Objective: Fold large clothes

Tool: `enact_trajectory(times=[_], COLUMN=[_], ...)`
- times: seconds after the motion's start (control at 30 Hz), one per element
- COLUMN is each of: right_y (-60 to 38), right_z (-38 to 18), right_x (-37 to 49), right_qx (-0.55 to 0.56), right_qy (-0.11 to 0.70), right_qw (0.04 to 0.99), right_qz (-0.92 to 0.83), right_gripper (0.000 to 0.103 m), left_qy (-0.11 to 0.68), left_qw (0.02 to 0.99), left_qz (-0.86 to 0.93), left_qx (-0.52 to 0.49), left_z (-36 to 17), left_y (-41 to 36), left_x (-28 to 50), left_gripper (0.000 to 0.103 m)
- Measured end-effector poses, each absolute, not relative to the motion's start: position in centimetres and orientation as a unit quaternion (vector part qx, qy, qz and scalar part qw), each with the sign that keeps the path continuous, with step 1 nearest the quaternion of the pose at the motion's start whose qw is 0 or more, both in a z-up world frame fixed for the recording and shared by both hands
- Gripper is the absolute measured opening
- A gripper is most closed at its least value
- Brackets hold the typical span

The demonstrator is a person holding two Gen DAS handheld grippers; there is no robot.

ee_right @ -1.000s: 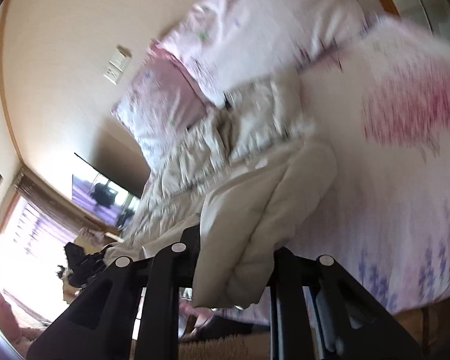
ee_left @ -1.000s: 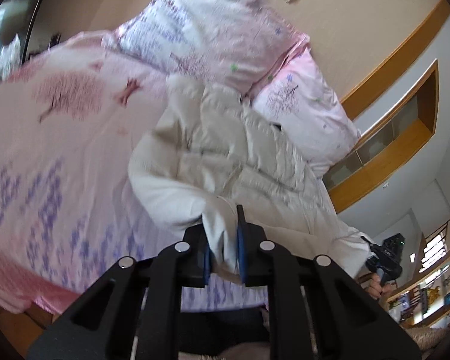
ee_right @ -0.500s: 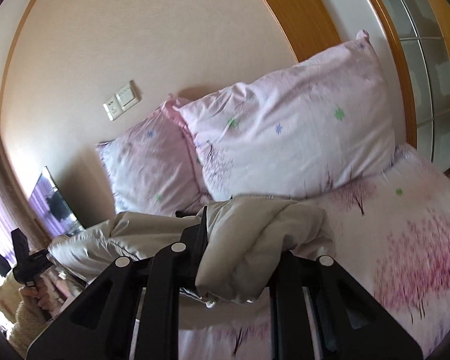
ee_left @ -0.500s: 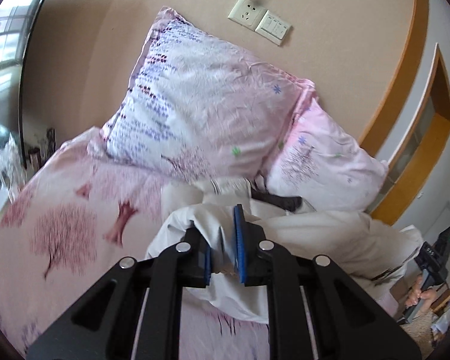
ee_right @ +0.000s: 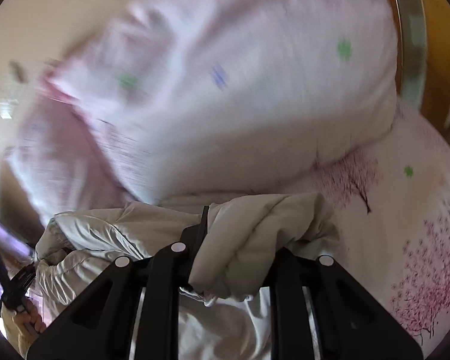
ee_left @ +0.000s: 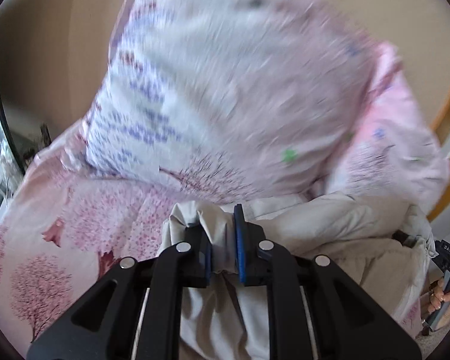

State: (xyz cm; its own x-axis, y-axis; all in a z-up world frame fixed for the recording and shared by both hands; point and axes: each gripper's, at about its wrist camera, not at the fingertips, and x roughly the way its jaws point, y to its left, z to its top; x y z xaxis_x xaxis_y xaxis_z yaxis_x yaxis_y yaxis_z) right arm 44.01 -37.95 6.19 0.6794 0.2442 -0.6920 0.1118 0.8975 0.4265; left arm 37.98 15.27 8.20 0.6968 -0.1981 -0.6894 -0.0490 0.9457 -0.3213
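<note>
A cream puffy jacket point(ee_left: 330, 240) lies bunched on the pink bed, close under the pillows. My left gripper point(ee_left: 222, 240) is shut on a fold of the jacket's edge, held between its blue pads. In the right wrist view my right gripper point(ee_right: 234, 246) is shut on a thick padded part of the jacket point(ee_right: 261, 234), which bulges over the fingers and hides the right one. The rest of the jacket point(ee_right: 99, 240) trails off to the left. Both views are blurred by motion.
Two pink floral pillows point(ee_left: 225, 90) point(ee_left: 399, 150) lean on the beige wall just ahead. The floral bedsheet point(ee_left: 60, 240) spreads to the left, and also shows in the right wrist view point(ee_right: 420, 240). A wooden frame point(ee_right: 435, 45) stands at the far right.
Both grippers have carried the jacket up the bed toward the pillows, which now fill the views. The jacket has gone from spread out to bunched near the pillows.
</note>
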Motion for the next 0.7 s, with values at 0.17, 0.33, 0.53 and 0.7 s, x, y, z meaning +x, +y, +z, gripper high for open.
enact_trajectory(times=[0.17,0.33,0.53,0.7], right_y=[-37.2,-37.2,-39.2,-41.3], right_z=[3.6,2.0,1.7,3.0], right_x=[48.2,50.3,50.0,47.7], right_qx=[0.230,0.260,0.353,0.402], right_qy=[0.462,0.505,0.486,0.419], right_qw=[0.857,0.822,0.799,0.813], right_qz=[-0.010,-0.050,-0.022,0.032], right_gripper=[0.017,0.023,0.053,0.066], left_qy=[0.422,0.461,0.473,0.442], left_qw=[0.895,0.877,0.867,0.860], left_qz=[-0.023,-0.009,-0.019,-0.073], left_qx=[-0.143,-0.135,-0.157,-0.245], left_z=[6.0,4.6,4.3,5.3], left_y=[14.1,13.4,13.7,16.1], left_x=[41.3,43.4,43.9,42.6], left_gripper=[0.013,0.014,0.024,0.059])
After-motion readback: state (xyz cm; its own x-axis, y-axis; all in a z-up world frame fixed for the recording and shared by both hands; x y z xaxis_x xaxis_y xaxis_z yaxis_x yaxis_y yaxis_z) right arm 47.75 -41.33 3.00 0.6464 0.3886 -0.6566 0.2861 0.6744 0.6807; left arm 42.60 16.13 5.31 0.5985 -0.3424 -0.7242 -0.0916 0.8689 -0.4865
